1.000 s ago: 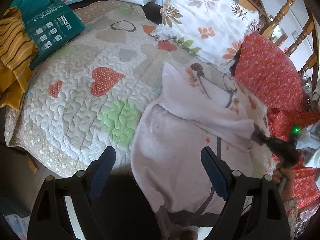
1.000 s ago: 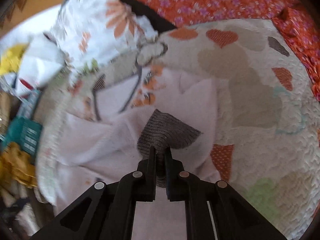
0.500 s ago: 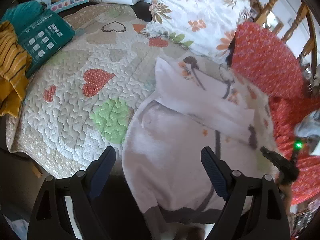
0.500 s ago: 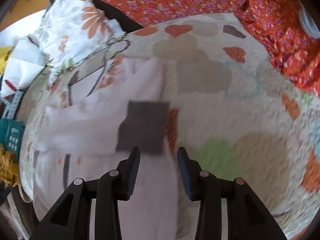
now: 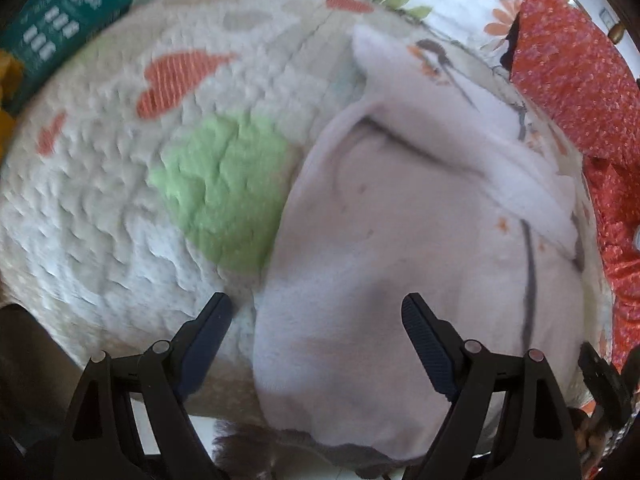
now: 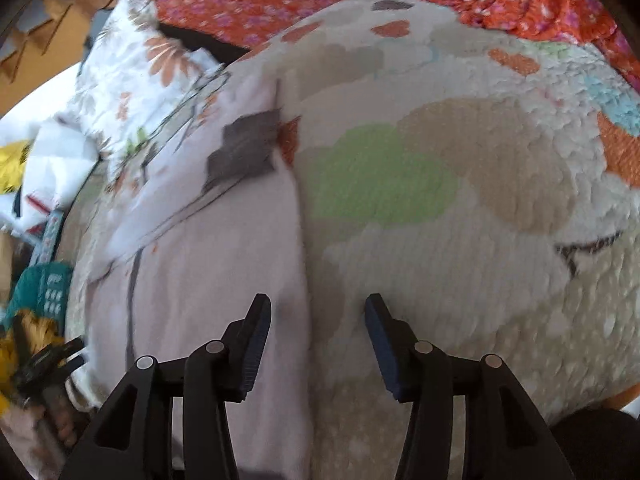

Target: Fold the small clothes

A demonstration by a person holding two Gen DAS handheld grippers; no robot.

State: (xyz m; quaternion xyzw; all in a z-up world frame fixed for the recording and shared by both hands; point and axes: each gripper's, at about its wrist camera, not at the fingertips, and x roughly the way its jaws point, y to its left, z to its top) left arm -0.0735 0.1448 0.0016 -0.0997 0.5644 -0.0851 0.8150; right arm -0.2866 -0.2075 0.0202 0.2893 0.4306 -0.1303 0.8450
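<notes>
Fingers of both grippers spread above pale garment; no writing legible.

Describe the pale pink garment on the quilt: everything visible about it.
The pale pink garment looks like soft fleecy knit, with thin dark line drawings, small orange marks and dark grey ribbed trim. It lies flat on the heart-patterned quilt, one sleeve folded across its upper part, ending in a grey cuff. Its far end meets a floral pillow. Both grippers, left and right, are open above its near edges, holding nothing.
</notes>
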